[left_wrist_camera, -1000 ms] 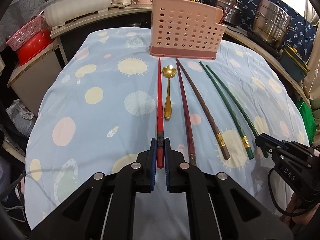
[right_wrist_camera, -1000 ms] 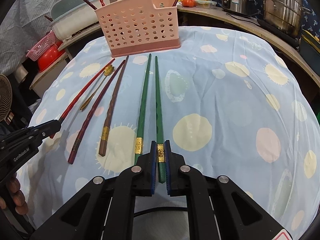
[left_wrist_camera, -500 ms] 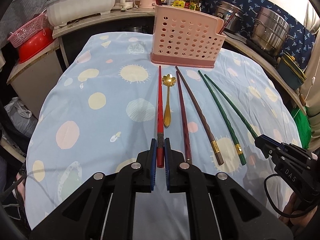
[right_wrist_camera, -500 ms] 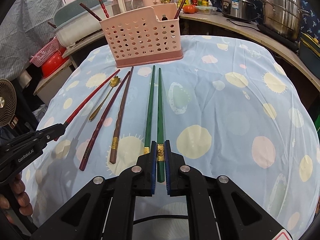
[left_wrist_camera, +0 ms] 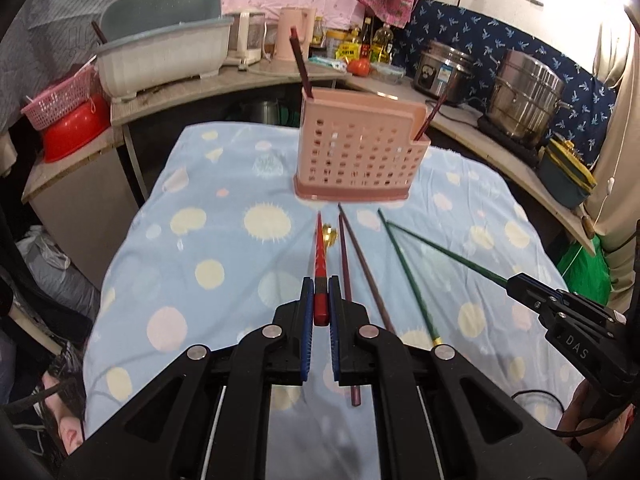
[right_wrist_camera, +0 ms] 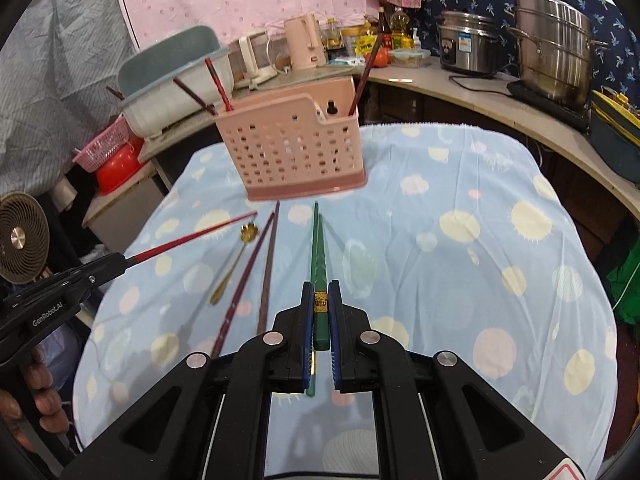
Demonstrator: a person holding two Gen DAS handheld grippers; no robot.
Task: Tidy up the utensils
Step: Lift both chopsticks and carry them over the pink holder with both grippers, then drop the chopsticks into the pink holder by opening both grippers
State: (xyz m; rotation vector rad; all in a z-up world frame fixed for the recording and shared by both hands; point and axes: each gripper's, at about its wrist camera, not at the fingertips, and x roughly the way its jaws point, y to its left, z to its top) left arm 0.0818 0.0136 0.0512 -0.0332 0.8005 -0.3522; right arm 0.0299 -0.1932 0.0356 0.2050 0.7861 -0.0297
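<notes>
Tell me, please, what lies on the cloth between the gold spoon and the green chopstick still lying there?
Two dark chopsticks, one maroon and one brown, seen in the right wrist view.

Home kitchen, lived-in and cramped. Evidence: curved bench (right_wrist_camera: 460, 84) along the wall carrying a rice cooker (right_wrist_camera: 466, 42), a stacked steel steamer pot (right_wrist_camera: 554, 46), pink electric kettle (right_wrist_camera: 304, 42), oil and sauce bottles (left_wrist_camera: 370, 42), a tomato (left_wrist_camera: 359, 66). Dish-drainer tub (left_wrist_camera: 160, 56) with chopsticks in it, pink basket over a red basin (left_wrist_camera: 76, 128) on a side cabinet. Patterned fabric covers the walls; dotted blue cloth (right_wrist_camera: 460, 240) over the table.
</notes>
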